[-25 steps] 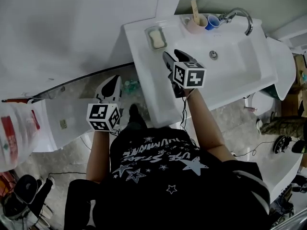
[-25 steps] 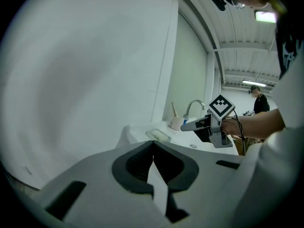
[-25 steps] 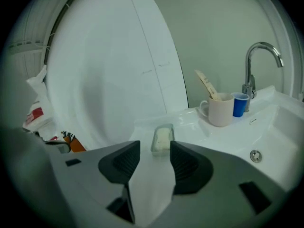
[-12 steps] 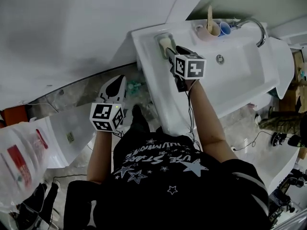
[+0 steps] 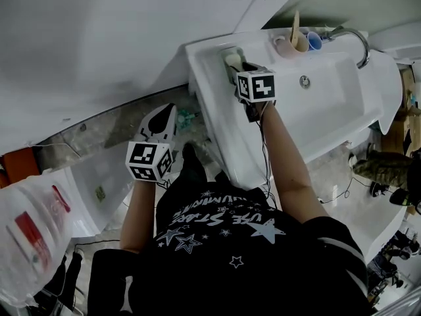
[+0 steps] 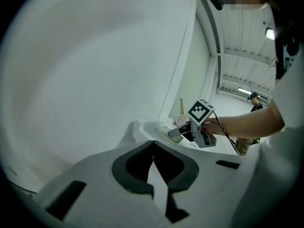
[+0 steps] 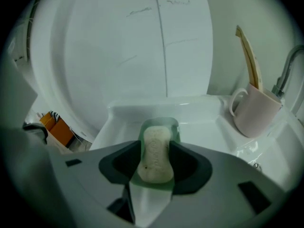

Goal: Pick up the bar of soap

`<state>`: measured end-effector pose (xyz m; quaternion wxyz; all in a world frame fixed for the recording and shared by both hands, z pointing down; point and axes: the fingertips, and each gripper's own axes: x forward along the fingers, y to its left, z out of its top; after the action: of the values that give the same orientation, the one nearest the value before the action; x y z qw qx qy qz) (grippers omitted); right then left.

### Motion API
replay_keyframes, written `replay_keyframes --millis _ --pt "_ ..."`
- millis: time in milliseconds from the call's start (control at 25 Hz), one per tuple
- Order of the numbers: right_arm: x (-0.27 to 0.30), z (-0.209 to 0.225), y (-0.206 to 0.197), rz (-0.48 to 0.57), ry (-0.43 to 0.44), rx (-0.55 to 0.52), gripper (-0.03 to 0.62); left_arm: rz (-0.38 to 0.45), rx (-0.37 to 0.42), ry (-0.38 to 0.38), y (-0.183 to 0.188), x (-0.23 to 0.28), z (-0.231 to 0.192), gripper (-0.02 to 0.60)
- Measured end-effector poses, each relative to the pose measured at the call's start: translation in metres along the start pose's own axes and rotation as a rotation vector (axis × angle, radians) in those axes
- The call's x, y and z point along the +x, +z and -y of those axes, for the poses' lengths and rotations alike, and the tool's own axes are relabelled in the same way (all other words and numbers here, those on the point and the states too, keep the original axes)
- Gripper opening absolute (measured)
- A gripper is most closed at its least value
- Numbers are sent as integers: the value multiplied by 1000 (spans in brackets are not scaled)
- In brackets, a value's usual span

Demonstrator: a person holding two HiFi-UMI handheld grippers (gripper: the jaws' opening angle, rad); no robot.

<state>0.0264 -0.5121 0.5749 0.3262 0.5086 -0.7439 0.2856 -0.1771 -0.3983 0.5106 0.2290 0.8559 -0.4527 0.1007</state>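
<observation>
Where the white basin (image 5: 329, 104) meets the wall, the bar of soap (image 7: 156, 156) lies in a green dish (image 7: 164, 123), between the parted jaws of the right hand-held gripper (image 7: 155, 144). Only the head view shows a blue cup (image 5: 314, 40) beside the pink mug (image 7: 254, 113). The left hand-held gripper (image 6: 153, 148), jaws together and empty, hangs over mottled floor (image 5: 99, 127).

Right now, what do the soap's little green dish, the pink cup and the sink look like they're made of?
The dish looks like see-through green plastic: the white underneath shows through its rim. The pink cup has a dull, smooth finish, so it could be ceramic or plastic; it is hard to tell which. The sink looks like glossy white ceramic, with shiny highlights on it.
</observation>
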Motion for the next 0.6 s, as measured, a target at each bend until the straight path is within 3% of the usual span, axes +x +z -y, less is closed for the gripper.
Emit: replay_keyframes --millis 600 --pt "19 3 -4 -287 -147 -73 195 -10 -22 -20 -6 -4 -13 10"
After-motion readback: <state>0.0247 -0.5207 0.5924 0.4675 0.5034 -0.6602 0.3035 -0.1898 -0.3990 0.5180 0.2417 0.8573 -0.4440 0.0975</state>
